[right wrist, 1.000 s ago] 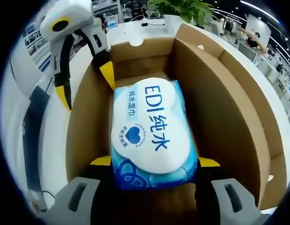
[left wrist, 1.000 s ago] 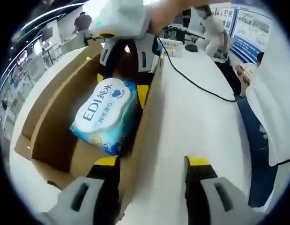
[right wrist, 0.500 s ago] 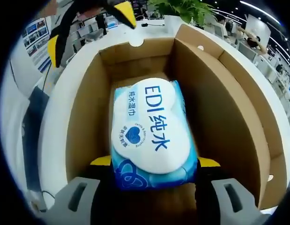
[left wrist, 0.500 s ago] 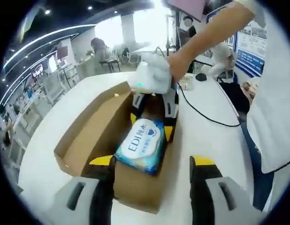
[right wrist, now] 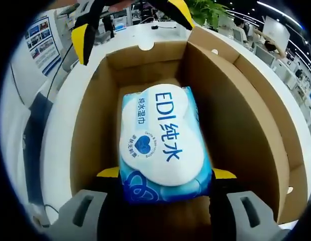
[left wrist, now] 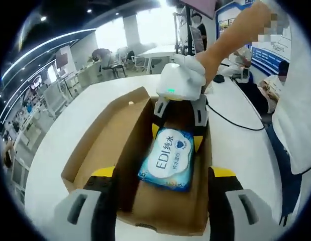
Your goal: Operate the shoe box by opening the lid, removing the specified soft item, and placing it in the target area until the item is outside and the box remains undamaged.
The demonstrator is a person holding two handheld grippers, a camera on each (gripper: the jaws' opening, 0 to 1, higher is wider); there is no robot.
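White desk (left wrist: 60,150) carries everything; rounded edge, curves away toward far side in left gripper view. Black cable (left wrist: 230,118) runs across it beside the box.

Shoe box (right wrist: 235,110) — plain brown cardboard, open, sits on the desk w/ lid (left wrist: 102,138) folded back flat off one long side. Walls look intact, no tears visible. Small round hole in the wall nr one corner, half-moon notch in the far end wall in right gripper view.

Wipes pack (right wrist: 163,143) lies inside the box on its floor, roughly centred across the width, nearer the end where the right gripper is. Soft blue plastic pouch, wavy white label on top, blue print "EDI" + Chinese characters, small blue heart logo. Surface slightly puffed and glossy. In left gripper view the same pack (left wrist: 169,158) appears tilted, one end raised.

Right gripper (right wrist: 165,174) reaches down into the box; yellow-tipped jaws sit either side of the pack's near end and clamp it. In left gripper view it's seen (left wrist: 178,136) from the front, white body, green light, held by a gloved hand (left wrist: 195,75).

Left gripper (left wrist: 163,173) hangs above the box end, jaws spread wide, holding nothing. In right gripper view its yellow tips (right wrist: 85,37) show at the far end of the box, above the desk.
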